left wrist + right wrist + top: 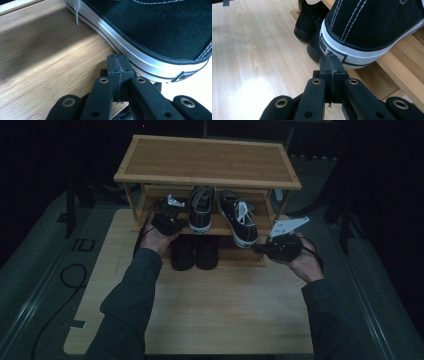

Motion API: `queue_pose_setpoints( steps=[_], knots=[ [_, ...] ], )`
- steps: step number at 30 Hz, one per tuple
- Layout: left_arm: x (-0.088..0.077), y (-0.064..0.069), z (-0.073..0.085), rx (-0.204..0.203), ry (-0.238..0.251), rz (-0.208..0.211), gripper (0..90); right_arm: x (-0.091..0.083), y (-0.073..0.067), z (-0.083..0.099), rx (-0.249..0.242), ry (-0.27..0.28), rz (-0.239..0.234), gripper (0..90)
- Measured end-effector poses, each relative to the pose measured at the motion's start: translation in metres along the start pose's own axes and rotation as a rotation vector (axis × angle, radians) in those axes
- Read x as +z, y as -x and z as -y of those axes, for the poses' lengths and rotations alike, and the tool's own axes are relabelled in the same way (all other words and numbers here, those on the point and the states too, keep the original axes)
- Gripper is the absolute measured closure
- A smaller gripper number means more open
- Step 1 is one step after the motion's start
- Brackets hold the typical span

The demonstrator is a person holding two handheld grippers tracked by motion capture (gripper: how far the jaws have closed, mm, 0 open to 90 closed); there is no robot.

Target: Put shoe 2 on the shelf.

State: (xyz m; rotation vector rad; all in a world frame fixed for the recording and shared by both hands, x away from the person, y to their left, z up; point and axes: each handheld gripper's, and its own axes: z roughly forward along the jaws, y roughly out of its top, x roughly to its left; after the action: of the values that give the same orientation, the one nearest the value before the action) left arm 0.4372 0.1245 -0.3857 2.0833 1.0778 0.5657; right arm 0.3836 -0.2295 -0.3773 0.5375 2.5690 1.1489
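Forearms in dark sleeves enter nearest the high camera and reach toward the shoe rack, which stands at the far end of the table and serves as the landmark for all positions below. On the rack's middle shelf stand two black canvas sneakers: the left sneaker sits square to the shelf, while the right sneaker sits askew with its heel overhanging the front edge. A pair of black boots stands on the rack's bottom shelf, directly under the sneakers. The left gripper is at the rack's middle shelf, just beside the left sneaker; the right gripper is level with the rack's front edge, at the overhanging heel. In the left gripper view, the jaws are clenched on nothing, tips meeting just beside the white sole band of the left sneaker; contact cannot be confirmed. In the right gripper view, the jaws are likewise clenched and empty, tips directly below the heel patch of the right sneaker, with the boots beyond it under the rack. Judgement: both sneakers are already on the rack; what remains appears to be nudging them into line, chiefly the overhanging right one.
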Motion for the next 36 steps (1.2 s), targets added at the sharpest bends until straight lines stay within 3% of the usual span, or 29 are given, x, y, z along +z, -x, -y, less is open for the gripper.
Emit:
queue_pose_setpoints(
  steps=[13, 21, 24, 26, 36],
  knots=[
    [0.0, 0.0, 0.0, -0.006, 0.002, 0.0, 90.0, 0.01, -0.004, -0.007, 0.012, 0.021, -0.02, 90.0],
    [0.0, 0.001, 0.001, -0.01, 0.004, -0.007, 90.0, 0.012, -0.004, -0.012, 0.03, 0.064, -0.01, 90.0],
    [0.0, 0.001, 0.001, -0.01, 0.006, -0.009, 90.0, 0.014, -0.003, -0.014, 0.037, 0.065, 0.018, 90.0],
    [0.0, 0.001, 0.001, -0.012, 0.008, -0.006, 90.0, 0.016, -0.002, -0.014, 0.049, 0.072, 0.005, 90.0],
    [0.0, 0.001, 0.001, -0.008, 0.009, -0.008, 90.0, 0.027, -0.008, -0.025, 0.037, 0.086, 0.017, 90.0]
  ],
)
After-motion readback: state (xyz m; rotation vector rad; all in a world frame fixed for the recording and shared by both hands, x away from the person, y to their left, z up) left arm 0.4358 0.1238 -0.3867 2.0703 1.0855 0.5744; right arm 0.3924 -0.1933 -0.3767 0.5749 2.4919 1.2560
